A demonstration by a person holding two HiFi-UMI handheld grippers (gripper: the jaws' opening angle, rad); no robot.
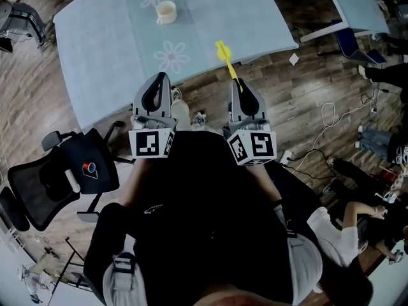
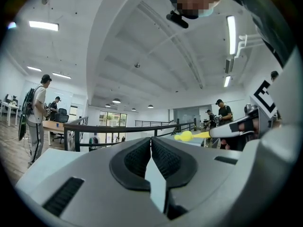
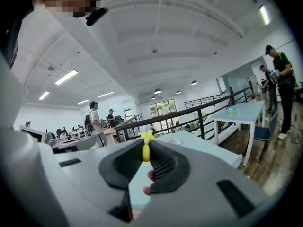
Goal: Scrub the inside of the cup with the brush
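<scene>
- L gripper (image 1: 159, 76): jaws shut tight, nothing between them, at table's (image 1: 95, 37) near edge.
- Cup (image 1: 166, 11): upright, toward table's far edge, well apart from both grippers.
- R gripper (image 1: 240, 85): jaws clamped on yellow brush (image 1: 224, 55), brush head poking over near edge.

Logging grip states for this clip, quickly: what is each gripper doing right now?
Left gripper: closed, nothing between its fingers.
Right gripper: closed on the yellow brush.
</scene>
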